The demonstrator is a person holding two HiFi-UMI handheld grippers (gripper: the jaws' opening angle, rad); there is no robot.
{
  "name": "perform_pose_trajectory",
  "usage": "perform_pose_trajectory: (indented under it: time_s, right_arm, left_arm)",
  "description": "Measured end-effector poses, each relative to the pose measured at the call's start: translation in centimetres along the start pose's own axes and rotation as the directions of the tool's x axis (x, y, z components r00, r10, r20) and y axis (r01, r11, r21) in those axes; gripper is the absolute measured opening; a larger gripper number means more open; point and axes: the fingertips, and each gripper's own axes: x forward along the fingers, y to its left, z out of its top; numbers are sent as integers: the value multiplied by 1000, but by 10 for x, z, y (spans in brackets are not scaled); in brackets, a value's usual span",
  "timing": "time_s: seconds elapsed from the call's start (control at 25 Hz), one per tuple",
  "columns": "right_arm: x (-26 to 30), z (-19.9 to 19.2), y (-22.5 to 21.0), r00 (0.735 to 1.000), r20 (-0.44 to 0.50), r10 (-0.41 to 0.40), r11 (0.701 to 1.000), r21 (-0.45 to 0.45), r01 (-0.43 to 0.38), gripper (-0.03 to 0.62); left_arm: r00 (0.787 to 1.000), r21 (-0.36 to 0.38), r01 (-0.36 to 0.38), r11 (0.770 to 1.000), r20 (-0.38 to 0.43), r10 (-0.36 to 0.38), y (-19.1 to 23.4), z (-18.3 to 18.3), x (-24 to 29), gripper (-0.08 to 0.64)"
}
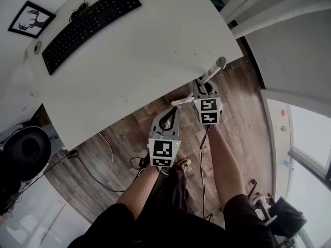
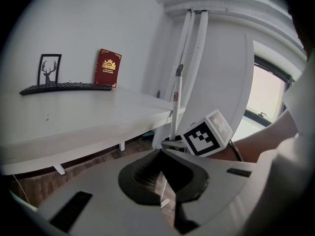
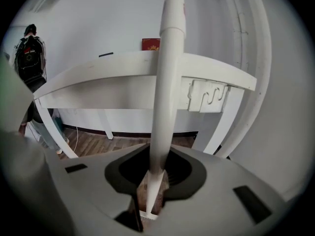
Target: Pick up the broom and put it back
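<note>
The broom (image 1: 214, 70) is a white pole that stands nearly upright by the table's near corner. In the right gripper view the broom (image 3: 167, 82) rises from between the jaws of my right gripper (image 3: 150, 200), which is shut on it low down. From the head view my right gripper (image 1: 204, 87) sits under the pole's rounded top. My left gripper (image 1: 173, 107) is just to its left and slightly nearer me. The left gripper view shows the broom (image 2: 176, 102) straight ahead above the right gripper's marker cube (image 2: 206, 136). My left gripper (image 2: 163, 193) has its jaws together, with nothing between them.
A white table (image 1: 129, 61) carries a black keyboard (image 1: 90, 25), a framed deer picture (image 1: 31, 18) and a red book (image 2: 108, 68). Cables (image 1: 108, 164) trail over the wooden floor. A white bracket with hook slots (image 3: 209, 95) hangs under the table edge. A person with a backpack (image 3: 29, 53) stands far left.
</note>
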Motion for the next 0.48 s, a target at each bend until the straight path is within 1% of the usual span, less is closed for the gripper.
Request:
perform_pose_trajectory:
  time_s: [0.12, 0.16, 0.24, 0.28, 0.48]
  right_arm:
    - [1, 3, 4, 1000, 14, 21, 999, -34, -20, 87]
    - [1, 4, 5, 1000, 17, 23, 999, -45, -22, 100]
    - [2, 5, 4, 999, 24, 23, 999, -48, -21, 160]
    - [3, 5, 4, 999, 25, 23, 999, -46, -21, 176]
    - [3, 4, 1, 999, 29, 22, 999, -47, -20, 190]
  left_arm:
    - [1000, 3, 3, 1000, -7, -3, 0, -1, 1, -2]
    - [1000, 5, 5, 1000, -7, -5, -1, -1, 2, -2]
    - [1000, 12, 9, 1000, -8, -9, -1, 0, 3, -2]
    - [1000, 14, 11, 1000, -9, -11, -1, 0, 4, -2]
    - [1000, 16, 14, 1000, -15, -13, -2, -2, 6, -2]
